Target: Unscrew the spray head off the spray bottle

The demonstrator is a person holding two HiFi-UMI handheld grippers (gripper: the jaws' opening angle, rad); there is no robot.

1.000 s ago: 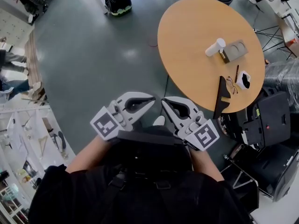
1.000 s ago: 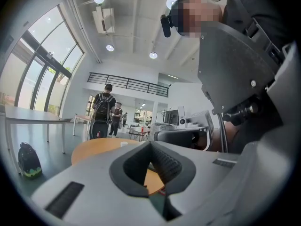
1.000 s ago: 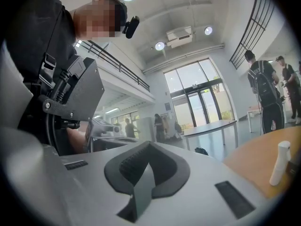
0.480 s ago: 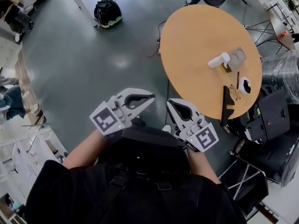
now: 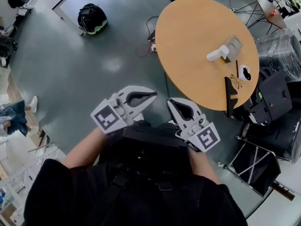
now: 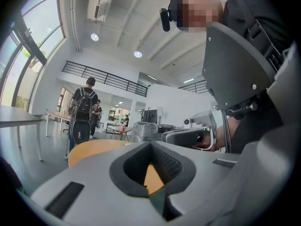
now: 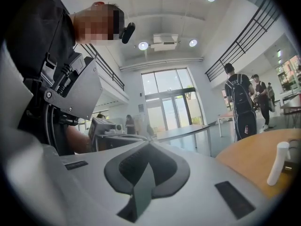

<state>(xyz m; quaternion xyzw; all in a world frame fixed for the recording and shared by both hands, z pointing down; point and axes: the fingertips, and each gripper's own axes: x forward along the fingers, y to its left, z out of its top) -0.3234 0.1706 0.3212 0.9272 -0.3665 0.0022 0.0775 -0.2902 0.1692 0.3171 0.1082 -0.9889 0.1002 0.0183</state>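
Spray bottle (image 5: 217,54): white, lying on its side on the right half of the round wooden table (image 5: 188,27), with one end just beside a grey flat piece (image 5: 236,47). It is well apart from both grippers.

Far left, on the grey floor (image 5: 70,69): a black helmet-like object (image 5: 91,19) with a light-green band.

Lower centre: left gripper (image 5: 154,94), held over the floor in front of the person's dark-clothed body. Its jaws are pressed together with nothing between them, and its own view shows only the table top beyond the closed tips.

Just to its right: right gripper (image 5: 170,102), likewise clenched and empty. Its tips are near the left gripper's tips but apart from them.

Right edge of the table: what looks like a pair of glasses (image 5: 233,83), a small white-and-black object (image 5: 244,73) and a black wedge-shaped piece (image 5: 228,94).

Beyond the table, far right: black equipment (image 5: 270,102) on the floor.
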